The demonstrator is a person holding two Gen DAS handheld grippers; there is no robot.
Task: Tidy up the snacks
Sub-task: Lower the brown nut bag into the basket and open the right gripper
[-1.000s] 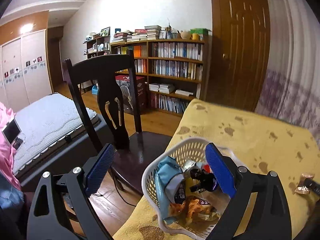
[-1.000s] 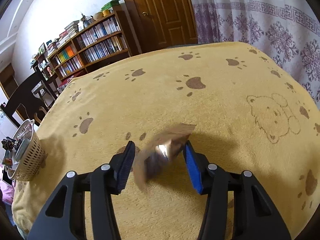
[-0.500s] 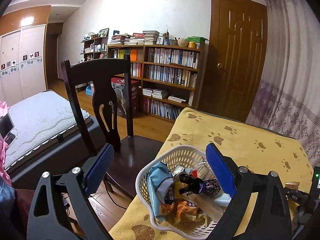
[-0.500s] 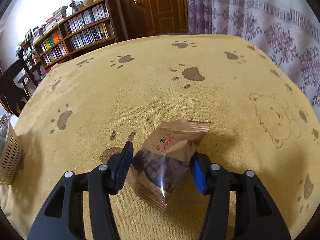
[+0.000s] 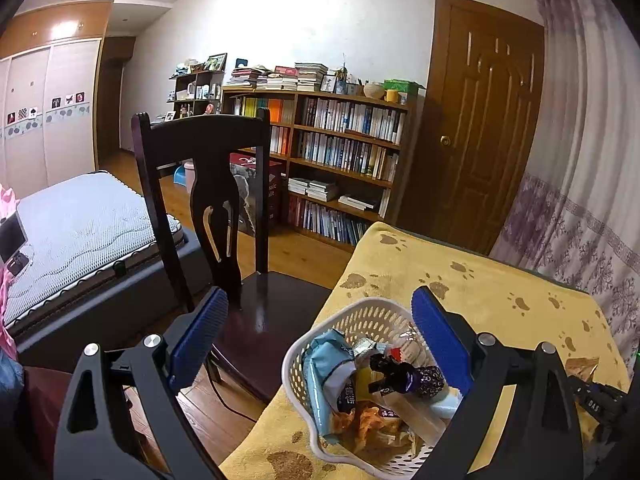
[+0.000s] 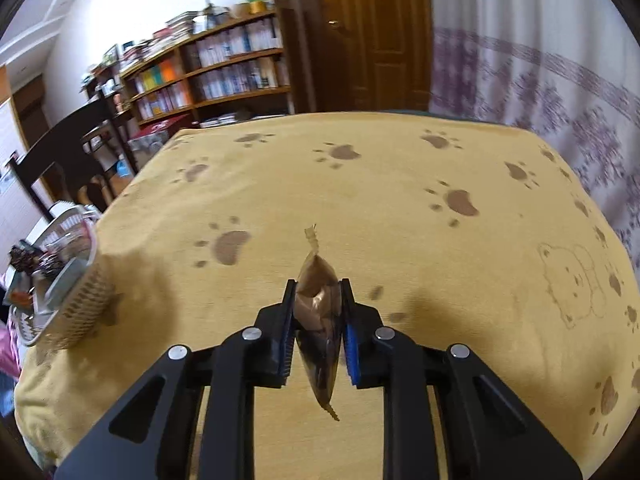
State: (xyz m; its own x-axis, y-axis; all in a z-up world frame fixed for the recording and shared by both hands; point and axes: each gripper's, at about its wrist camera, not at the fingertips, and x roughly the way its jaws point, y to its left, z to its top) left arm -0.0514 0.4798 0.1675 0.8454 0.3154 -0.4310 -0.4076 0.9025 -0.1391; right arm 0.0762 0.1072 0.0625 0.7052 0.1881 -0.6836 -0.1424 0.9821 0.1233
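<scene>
In the left wrist view, the left gripper hung with its fingers wide apart and nothing between them, over the near corner of the desk with its yellow paw-print cloth. Below stood a white basket full of snack packets, beside a dark chair.

In the right wrist view, the right gripper had its fingers clamped on a brown snack packet, held edge-on above the cloth. The basket stood at the desk's left edge, well apart.
</scene>
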